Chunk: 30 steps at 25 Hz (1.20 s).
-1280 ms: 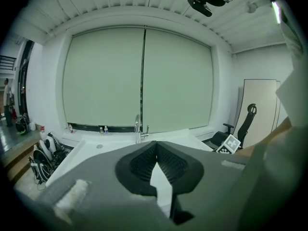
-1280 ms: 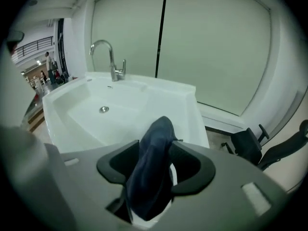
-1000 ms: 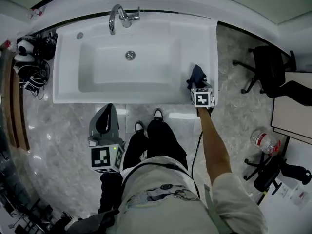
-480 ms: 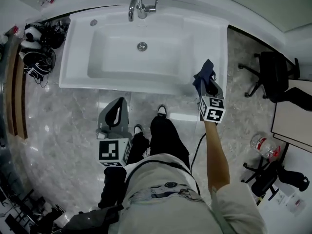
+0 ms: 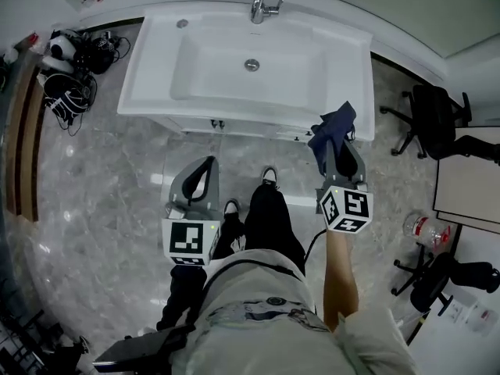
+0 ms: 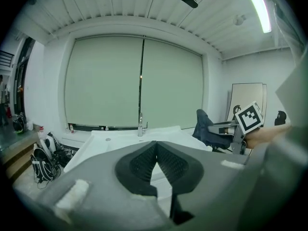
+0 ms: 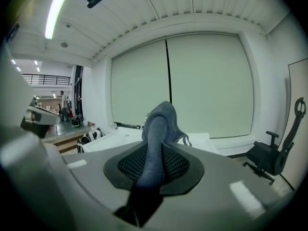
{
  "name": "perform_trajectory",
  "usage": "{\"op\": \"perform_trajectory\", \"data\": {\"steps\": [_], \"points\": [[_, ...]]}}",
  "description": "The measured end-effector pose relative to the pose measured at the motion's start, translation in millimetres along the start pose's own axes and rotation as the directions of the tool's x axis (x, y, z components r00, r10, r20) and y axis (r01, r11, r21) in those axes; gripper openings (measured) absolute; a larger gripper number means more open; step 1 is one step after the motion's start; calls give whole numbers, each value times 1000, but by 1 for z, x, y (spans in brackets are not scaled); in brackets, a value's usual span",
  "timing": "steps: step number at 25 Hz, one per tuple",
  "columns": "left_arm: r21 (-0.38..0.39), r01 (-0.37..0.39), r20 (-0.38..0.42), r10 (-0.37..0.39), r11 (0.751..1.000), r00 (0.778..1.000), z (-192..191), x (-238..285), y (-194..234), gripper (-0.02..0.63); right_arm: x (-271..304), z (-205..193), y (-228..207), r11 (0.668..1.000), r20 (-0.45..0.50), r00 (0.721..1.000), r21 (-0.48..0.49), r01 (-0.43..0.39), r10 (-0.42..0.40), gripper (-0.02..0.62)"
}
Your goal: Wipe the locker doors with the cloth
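Sink (image 5: 148,92) falls behind: your right gripper (image 5: 334,137) has lifted the clamped cloth (image 5: 336,119) off its right edge; left gripper (image 5: 205,166) closed, empty; lockers next.

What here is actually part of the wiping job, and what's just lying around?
For the job: dark blue cloth, clamped in the right gripper; left gripper, shut and empty.
Lying about: white sink with chrome tap; black office chair; clear plastic bottle; black bags by the wall.

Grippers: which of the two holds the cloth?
The right gripper: it is shut on the dark blue cloth. The left gripper is shut with nothing in it.
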<state>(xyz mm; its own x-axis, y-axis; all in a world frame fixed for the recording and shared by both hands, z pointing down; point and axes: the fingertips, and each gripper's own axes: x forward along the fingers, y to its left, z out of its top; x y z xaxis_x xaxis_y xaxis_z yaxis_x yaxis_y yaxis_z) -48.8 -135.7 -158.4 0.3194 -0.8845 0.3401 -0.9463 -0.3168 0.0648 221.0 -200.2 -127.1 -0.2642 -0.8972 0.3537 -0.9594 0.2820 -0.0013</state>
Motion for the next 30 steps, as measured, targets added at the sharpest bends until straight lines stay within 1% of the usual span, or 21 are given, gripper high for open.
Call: {"op": "perform_trajectory", "data": {"steps": [3, 5, 11, 13, 15, 17, 21, 24, 26, 28, 30], "points": [[-11, -6, 10, 7, 1000, 1000, -7, -25, 10, 2, -28, -8, 33, 1000, 8, 1000, -12, -15, 15, 86], [-22, -7, 10, 7, 1000, 1000, -12, -35, 8, 2, -41, -17, 46, 999, -2, 999, -16, -34, 34, 86], [-56, -15, -16, 14, 998, 1000, -34, -40, -16, 2, -64, -38, 60, 993, -20, 995, -59, -102, 101, 86], [-68, -47, -13, 46, 997, 999, -45, -39, -19, 2, -63, -48, 64, 987, -23, 990, -71, -142, 141, 86], [-85, -94, -1, 94, 992, 996, -55, -41, -18, 2, -59, -57, 72, 978, -22, 983, -96, -184, 183, 86], [-96, -130, -3, 130, 987, 991, -72, -45, -16, 2, -60, -68, 82, 970, -14, 976, -110, -218, 218, 86], [-122, -171, -16, 170, 978, 985, -104, -59, -12, 2, -62, -84, 108, 953, -4, 960, -124, -277, 278, 86], [-135, -186, -19, 186, 973, 982, -119, -76, 7, 2, -55, -86, 146, 934, 5, 945, -152, -322, 327, 86], [-142, -199, -21, 198, 970, 980, -132, -91, 30, 2, -46, -87, 179, 923, 13, 935, -169, -346, 353, 86], [-139, -217, -27, 216, 966, 976, -153, -109, 62, 2, -34, -96, 216, 914, 22, 928, -182, -363, 373, 86], [-119, -237, -29, 235, 964, 972, -181, -126, 104, 2, -17, -111, 255, 909, 36, 923, -193, -369, 382, 87]]}}
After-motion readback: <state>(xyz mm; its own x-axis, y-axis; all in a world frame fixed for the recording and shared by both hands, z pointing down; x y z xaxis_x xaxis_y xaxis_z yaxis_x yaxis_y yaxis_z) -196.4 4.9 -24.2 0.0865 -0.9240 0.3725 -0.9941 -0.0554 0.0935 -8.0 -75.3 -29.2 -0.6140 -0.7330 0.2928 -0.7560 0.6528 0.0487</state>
